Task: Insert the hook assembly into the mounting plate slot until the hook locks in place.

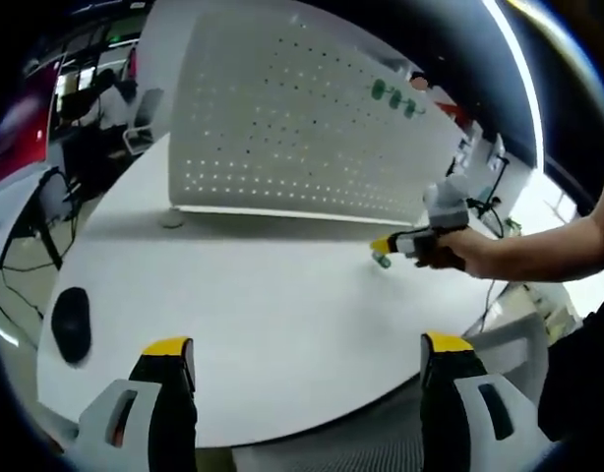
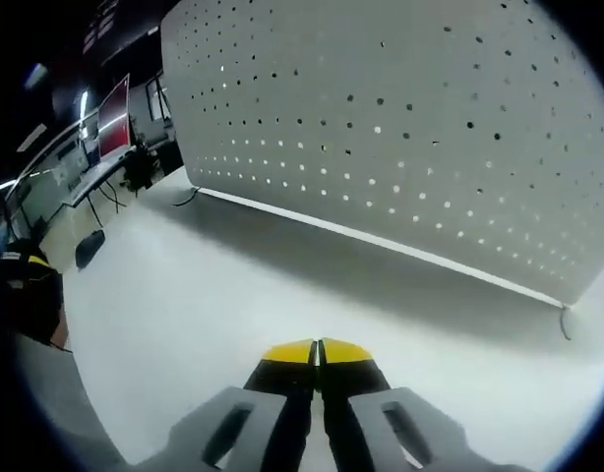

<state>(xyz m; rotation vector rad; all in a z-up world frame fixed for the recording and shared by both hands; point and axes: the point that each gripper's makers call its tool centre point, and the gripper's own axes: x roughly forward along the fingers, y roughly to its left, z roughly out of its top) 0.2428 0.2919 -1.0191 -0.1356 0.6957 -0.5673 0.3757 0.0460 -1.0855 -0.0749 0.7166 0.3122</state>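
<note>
Standing upright at the far side of a white round tabletop point(image 1: 282, 315), a large white perforated metal panel point(image 1: 302, 118) serves as the mounting plate, and everything else is placed from it. In the left gripper view, three small green hooks point(image 1: 393, 98) already sit high on the panel's right portion. In front of the panel's lower right edge, the right claw point(image 1: 386, 246), held in a person's hand point(image 1: 450, 254), hovers low over the tabletop with a small green piece point(image 1: 382, 260) at its yellow tips; this is probably the hook assembly, though it is too small to be sure. In the right gripper view, that claw's point(image 2: 317, 356) yellow-tipped jaws are pressed together, nothing visible between them, pointing toward the panel's base. The right claw looks much nearer the panel. The left claw point(image 1: 307, 359) is wide open and empty, well back at the tabletop's near edge. A black mouse-like object point(image 1: 71, 323) lies far left of the panel. Behind the panel is an office with desks and monitors.
</note>
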